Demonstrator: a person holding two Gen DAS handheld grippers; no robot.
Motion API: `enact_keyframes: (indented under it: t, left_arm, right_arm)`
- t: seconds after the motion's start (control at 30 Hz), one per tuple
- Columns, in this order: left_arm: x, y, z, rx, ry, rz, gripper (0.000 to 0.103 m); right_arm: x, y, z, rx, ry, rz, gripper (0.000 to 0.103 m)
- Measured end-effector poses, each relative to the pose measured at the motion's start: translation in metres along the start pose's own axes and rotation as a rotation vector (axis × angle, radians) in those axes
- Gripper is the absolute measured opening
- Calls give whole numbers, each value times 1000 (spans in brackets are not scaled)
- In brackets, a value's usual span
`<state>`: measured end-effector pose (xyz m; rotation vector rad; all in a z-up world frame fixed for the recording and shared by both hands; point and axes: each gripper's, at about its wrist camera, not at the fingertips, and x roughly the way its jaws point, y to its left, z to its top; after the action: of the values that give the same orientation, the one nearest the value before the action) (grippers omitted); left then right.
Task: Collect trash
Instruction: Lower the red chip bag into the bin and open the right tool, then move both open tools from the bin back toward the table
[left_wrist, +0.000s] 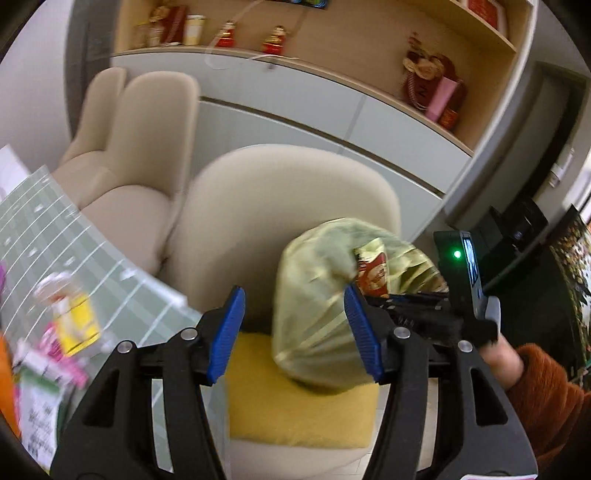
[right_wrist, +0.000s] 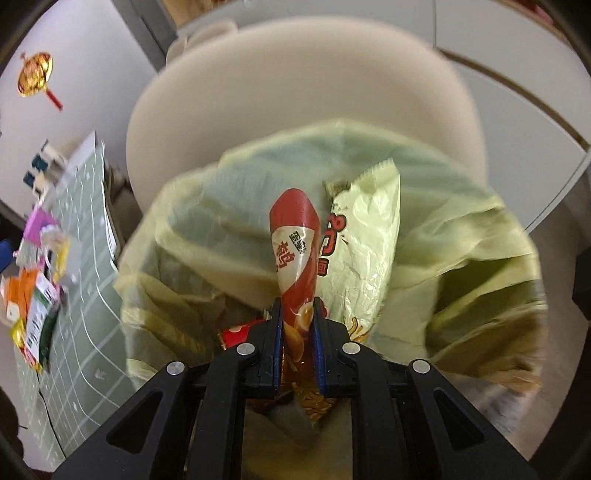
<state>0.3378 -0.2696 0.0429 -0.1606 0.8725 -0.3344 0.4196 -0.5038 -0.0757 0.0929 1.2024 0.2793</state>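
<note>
We see the right claw (right_wrist: 298, 325) clamped tight on a red snack wrapper (right_wrist: 295, 243), held over the mouth of the pale green trash bag (right_wrist: 461, 236), where a pale crinkled packet (right_wrist: 364, 236) already sits. The bag rests on a yellow cushion (left_wrist: 303, 413) on a beige chair (left_wrist: 258, 206). Our left claw (left_wrist: 295, 332) stands partly open and empty beside the bag. More wrappers (right_wrist: 37, 280) lie on the desk (right_wrist: 85, 295).

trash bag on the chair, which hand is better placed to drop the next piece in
Right. The right gripper is shut on a red wrapper and points down over the open trash bag. The left gripper has open, empty jaws beside the bag.
</note>
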Motion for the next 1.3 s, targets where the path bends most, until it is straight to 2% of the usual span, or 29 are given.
enact_keyframes:
  t: [0.3,0.37,0.43,0.53,0.67,0.87,0.97,1.17,1.3]
  left_arm:
    - [-35,56,-40,-160,19,69,53]
    - [-41,59,-44,-166,19,69,53]
    - [-48,60,-45,-161,15,67,53]
    - [-54,61,-45,-160,9,66,53]
    - [-63,61,-49,-164,7,55,54]
    - [-87,73,-62,-154,-8,75,54]
    - [-101,87,-71,-175,-18,99,54]
    - [-137,131,-98,-228,-39,180,54]
    - [-163,168,-120,-291,-55,250,54]
  right_arm:
    - [-22,15,-16,-20,-90,-47,17]
    - [-30,15,-19,-8,-120,-41,39]
    - [-38,14,-24,1,-148,-33,42]
    - [-52,16,-29,1,-183,-64,47]
    - [-76,29,-36,-9,-247,-93,58]
    - [-120,44,-51,-8,-346,-104,63]
    - [-140,68,-61,-40,-396,-118,65]
    - [-156,120,-74,-111,-460,-66,69]
    - [-150,163,-79,-178,-425,-16,69]
